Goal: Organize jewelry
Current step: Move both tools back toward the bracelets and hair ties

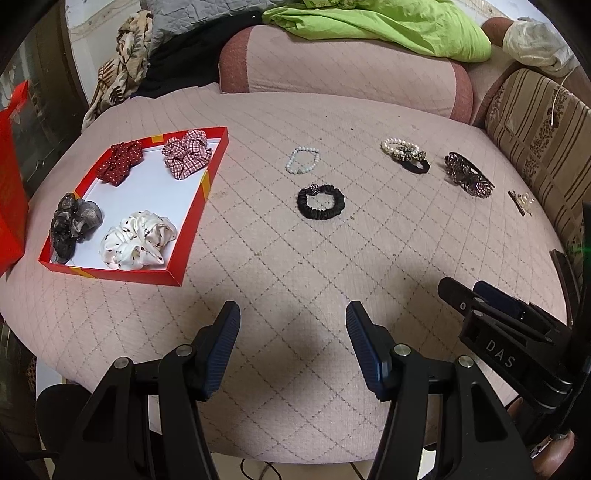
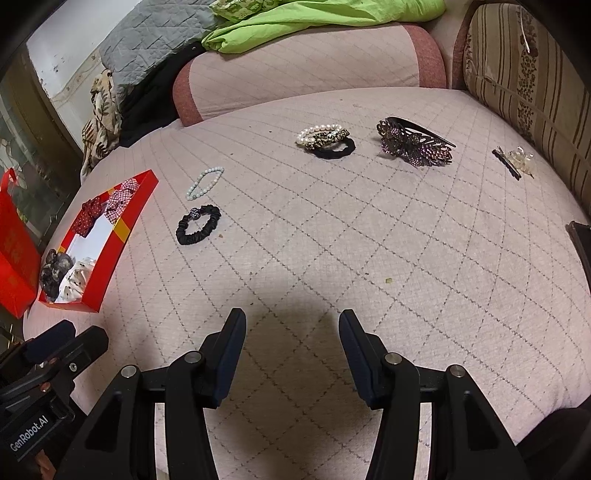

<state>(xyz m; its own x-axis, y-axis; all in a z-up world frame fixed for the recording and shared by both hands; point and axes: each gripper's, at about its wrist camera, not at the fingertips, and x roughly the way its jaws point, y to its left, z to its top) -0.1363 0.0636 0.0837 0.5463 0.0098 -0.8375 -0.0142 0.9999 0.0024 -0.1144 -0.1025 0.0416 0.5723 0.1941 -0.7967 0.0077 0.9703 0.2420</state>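
A red box lid [image 1: 192, 206] [image 2: 110, 251] lies at the left of the quilted cushion and holds several scrunchies. Loose on the cushion lie a black scrunchie [image 1: 320, 201] [image 2: 198, 224], a pale bead bracelet [image 1: 302, 160] [image 2: 205, 182], a pearl bracelet piled with hair ties [image 1: 405, 152] [image 2: 325, 138], a jewelled hair clip [image 1: 468, 176] [image 2: 415, 142] and a small clear clip [image 1: 521, 201] [image 2: 515, 160]. My left gripper [image 1: 293, 325] is open over the near cushion, short of the black scrunchie. My right gripper [image 2: 291, 332] is open too, nothing between its fingers.
A red paper bag [image 1: 13, 177] stands left of the lid. A pink bolster [image 1: 343, 70] with green cloth [image 1: 388, 26] closes the back. A striped pillow [image 2: 532, 81] lines the right side. The cushion's front edge runs just below both grippers.
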